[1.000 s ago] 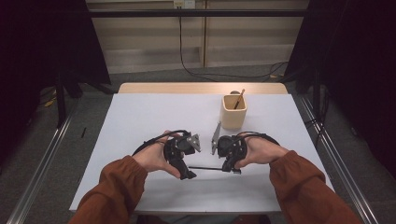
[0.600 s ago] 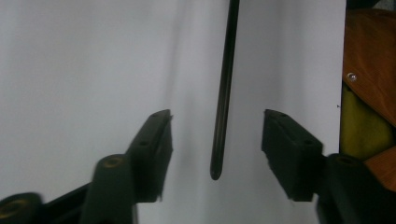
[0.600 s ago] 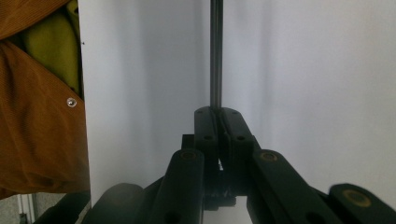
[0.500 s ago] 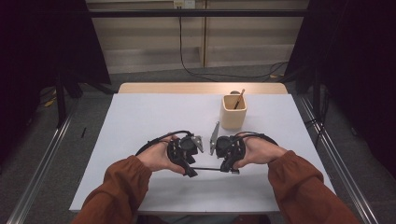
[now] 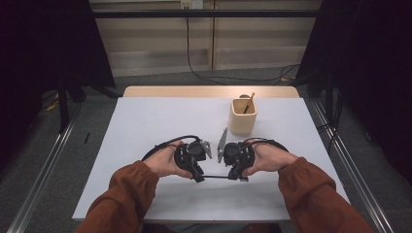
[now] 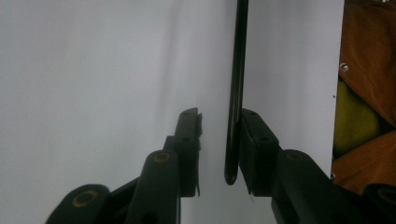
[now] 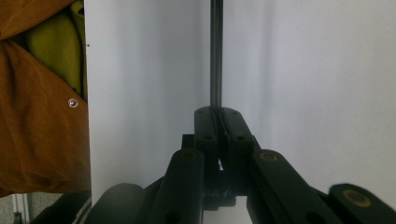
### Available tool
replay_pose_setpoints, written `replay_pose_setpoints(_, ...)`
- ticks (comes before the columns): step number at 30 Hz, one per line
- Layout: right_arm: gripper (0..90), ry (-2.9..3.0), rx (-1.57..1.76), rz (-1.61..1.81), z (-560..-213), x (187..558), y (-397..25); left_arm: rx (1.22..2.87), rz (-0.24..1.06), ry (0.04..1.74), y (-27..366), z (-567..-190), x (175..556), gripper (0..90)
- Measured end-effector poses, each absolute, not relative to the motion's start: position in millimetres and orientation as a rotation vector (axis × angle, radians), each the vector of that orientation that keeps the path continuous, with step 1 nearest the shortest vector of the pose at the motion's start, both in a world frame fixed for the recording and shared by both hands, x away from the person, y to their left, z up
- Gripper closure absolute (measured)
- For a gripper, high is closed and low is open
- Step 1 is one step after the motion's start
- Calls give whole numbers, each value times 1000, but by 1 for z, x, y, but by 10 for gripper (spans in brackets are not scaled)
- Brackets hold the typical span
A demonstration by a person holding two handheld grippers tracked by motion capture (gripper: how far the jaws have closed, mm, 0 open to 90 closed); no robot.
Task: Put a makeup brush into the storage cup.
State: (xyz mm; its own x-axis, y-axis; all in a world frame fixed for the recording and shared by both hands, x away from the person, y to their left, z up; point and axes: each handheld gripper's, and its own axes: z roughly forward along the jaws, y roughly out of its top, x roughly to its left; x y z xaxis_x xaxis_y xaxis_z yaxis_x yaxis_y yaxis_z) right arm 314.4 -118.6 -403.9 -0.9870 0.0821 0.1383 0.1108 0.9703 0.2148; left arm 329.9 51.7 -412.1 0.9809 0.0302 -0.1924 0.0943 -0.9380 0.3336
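Note:
A thin black stick (image 5: 216, 176) lies level between my two grippers, low over the white table (image 5: 145, 126). My right gripper (image 5: 236, 175) is shut on one end of the stick (image 7: 215, 56); in the right gripper view (image 7: 218, 112) the jaws press together around it. My left gripper (image 5: 197, 174) stands open. In the left gripper view (image 6: 219, 116) the other end of the stick (image 6: 236, 93) sits between the jaws and rests against the right-hand jaw, with a gap to the other.
A light wooden cup (image 5: 242, 116) stands behind the right gripper and holds a wooden stick (image 5: 249, 103). Brown sleeves (image 5: 126, 189) come in from the table's front edge. Cables (image 5: 165, 143) loop behind each hand.
My left gripper has shifted a little to the right, toward the stick's free end. The right gripper has stayed shut on the stick, nearly in place.

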Motion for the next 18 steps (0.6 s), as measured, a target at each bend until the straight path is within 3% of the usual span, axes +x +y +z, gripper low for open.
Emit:
replay_pose_setpoints(5, 861, -2998, -142, -346, -403, 315, -120, 2764, -279, 95, 51, -413, 329, 833)
replay_pose_setpoints(18, 854, -3018, -131, -381, -404, 316, -120, 2760, -368, 107, 54, -417, 334, 854)
